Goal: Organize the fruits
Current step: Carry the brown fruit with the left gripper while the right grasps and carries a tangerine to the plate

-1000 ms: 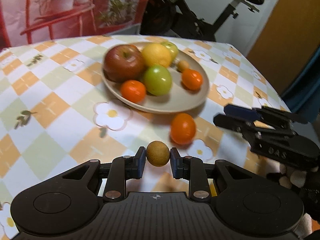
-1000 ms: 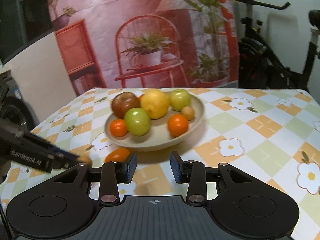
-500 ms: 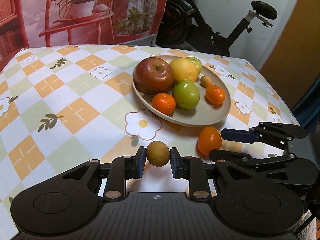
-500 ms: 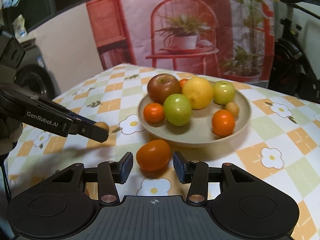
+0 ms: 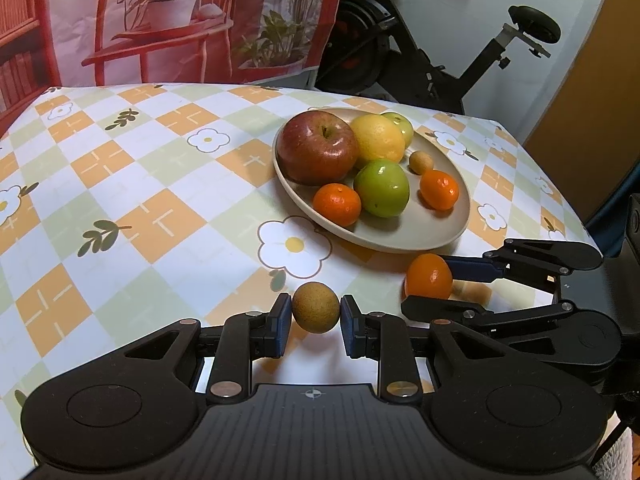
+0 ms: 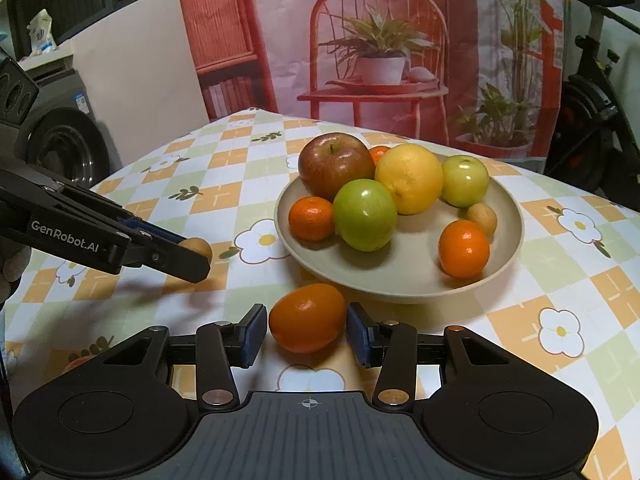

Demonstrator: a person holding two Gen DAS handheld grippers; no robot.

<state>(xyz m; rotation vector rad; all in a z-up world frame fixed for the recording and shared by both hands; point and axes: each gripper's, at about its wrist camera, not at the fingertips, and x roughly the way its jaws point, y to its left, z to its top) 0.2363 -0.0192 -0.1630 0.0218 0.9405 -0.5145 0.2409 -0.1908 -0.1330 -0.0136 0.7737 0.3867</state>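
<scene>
My left gripper is shut on a small brown round fruit and holds it just above the tablecloth. In the right wrist view that gripper comes in from the left with the fruit at its tip. A loose tangerine lies on the cloth in front of the beige plate. My right gripper straddles it, and a thin gap shows at each pad. The plate holds a red apple, a lemon, two green apples, two tangerines and another small brown fruit.
A checked, flowered tablecloth covers the table, whose right edge drops off close to the plate. An exercise bike and a red printed backdrop stand behind the table. A dark appliance is at the left.
My right gripper has moved forward and left to the loose tangerine, widened its jaws a little, and now has the fruit between them. The left gripper still holds the brown fruit.
</scene>
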